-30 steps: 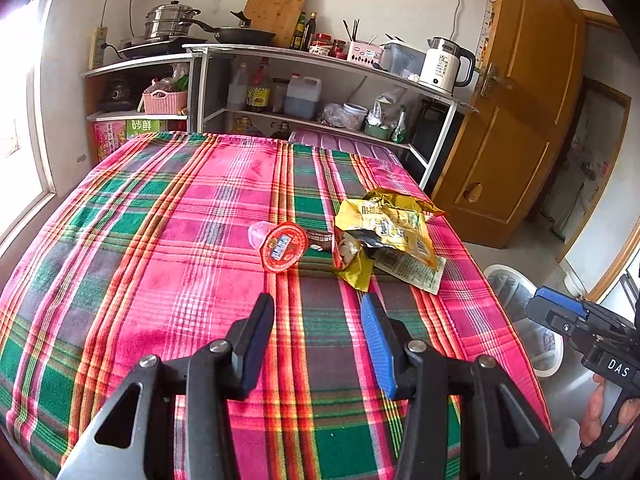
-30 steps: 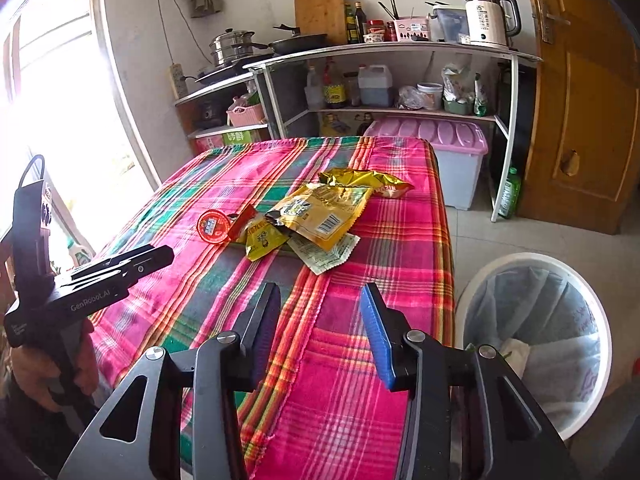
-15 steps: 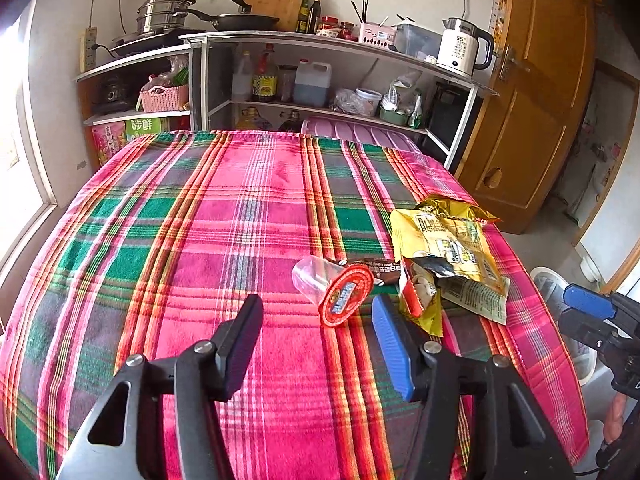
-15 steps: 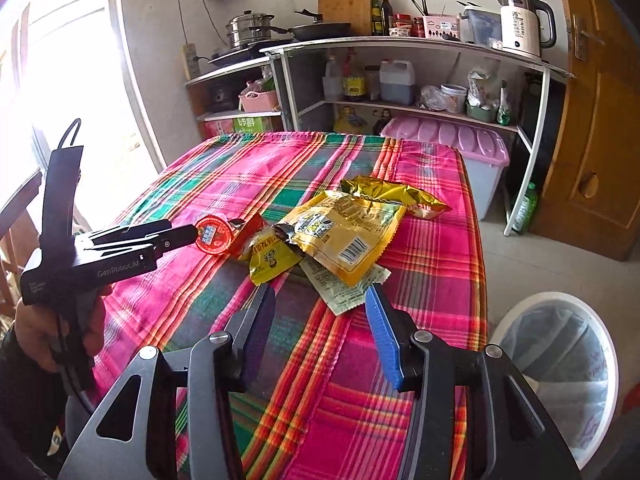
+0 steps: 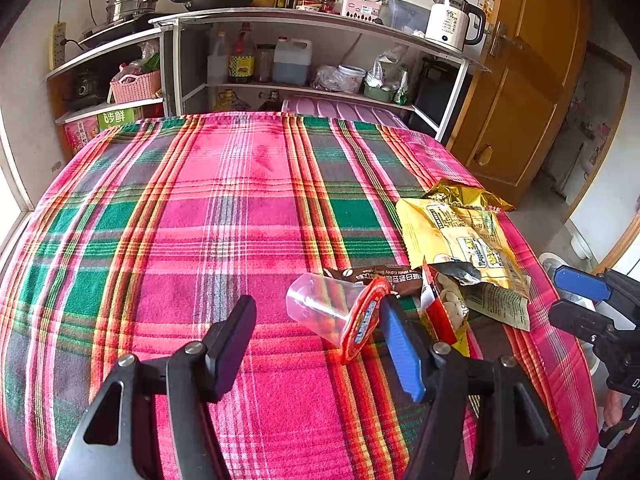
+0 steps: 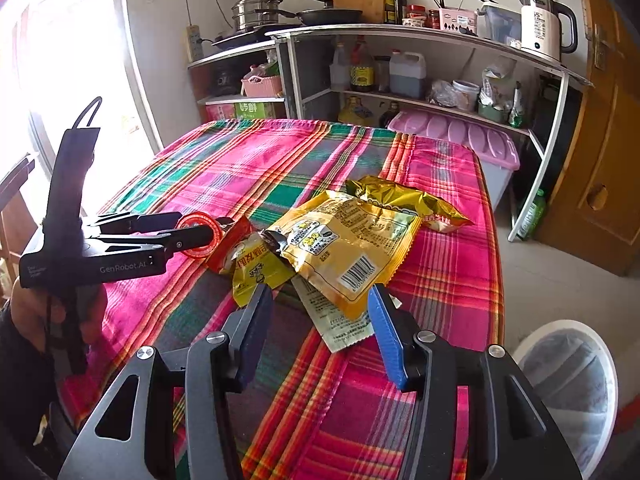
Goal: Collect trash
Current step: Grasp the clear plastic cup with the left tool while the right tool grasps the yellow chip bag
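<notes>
The table (image 5: 240, 208), covered in a plaid cloth, carries all the trash in one cluster near its right edge. The bin (image 6: 568, 396) stands on the floor off that same edge, on the right gripper's side.

The large yellow snack bag (image 6: 344, 248) lies flat, long axis running from near edge to far edge. Its near corner lies just ahead of the right gripper (image 6: 318, 320), whose jaws have just been opening and stand spread with nothing pinched. A smaller white wrapper (image 6: 340, 324) lies under the bag and reaches between the jaw tips.

The clear plastic cup (image 5: 320, 304) lies on its side, long axis slanting left and away, its red lid (image 5: 364, 324) facing the left gripper (image 5: 316, 328). The left gripper's jaws have just been opening. They now stand wide, straddling the cup. The lid is close to the blue pad (image 5: 400, 352), and contact cannot be confirmed.

Judgement: each gripper is nearest its own item; closing the left gripper across the cup's narrow width appears the likely next move.
</notes>
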`<state>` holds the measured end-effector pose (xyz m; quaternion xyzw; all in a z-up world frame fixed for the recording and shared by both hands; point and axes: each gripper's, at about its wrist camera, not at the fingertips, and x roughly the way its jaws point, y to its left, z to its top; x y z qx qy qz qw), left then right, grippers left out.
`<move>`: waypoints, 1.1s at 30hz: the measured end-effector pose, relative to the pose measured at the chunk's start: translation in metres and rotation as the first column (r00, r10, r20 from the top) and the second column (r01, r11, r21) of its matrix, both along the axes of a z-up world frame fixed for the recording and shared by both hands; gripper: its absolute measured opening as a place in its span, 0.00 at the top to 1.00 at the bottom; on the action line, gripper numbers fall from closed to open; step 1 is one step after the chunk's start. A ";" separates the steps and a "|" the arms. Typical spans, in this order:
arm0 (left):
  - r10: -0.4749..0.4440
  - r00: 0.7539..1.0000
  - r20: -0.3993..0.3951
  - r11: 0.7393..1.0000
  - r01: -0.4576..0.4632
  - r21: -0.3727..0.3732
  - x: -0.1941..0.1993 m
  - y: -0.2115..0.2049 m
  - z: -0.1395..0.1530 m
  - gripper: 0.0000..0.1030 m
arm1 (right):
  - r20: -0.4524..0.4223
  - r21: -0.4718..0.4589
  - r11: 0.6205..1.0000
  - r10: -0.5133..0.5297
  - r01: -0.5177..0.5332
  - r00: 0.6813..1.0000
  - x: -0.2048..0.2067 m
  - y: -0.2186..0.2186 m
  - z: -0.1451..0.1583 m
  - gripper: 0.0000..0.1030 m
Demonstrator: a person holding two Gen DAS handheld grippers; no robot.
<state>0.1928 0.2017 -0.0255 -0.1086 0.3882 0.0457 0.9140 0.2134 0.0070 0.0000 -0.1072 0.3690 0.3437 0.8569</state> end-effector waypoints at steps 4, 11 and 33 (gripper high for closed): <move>-0.002 1.000 -0.011 1.000 0.001 -0.017 0.005 0.000 -0.002 0.36 | 0.011 -0.022 1.000 0.013 -0.012 1.000 0.005 0.006 -0.003 0.51; 0.005 1.000 -0.019 0.999 -0.006 -0.045 0.007 0.003 -0.004 0.59 | 0.050 -0.090 0.995 0.044 -0.039 0.998 0.014 0.021 -0.013 0.51; 0.015 0.998 0.061 0.994 -0.008 -0.105 -0.034 -0.008 0.006 0.59 | 0.149 -0.236 0.971 0.075 -0.038 0.986 0.026 0.036 -0.025 0.84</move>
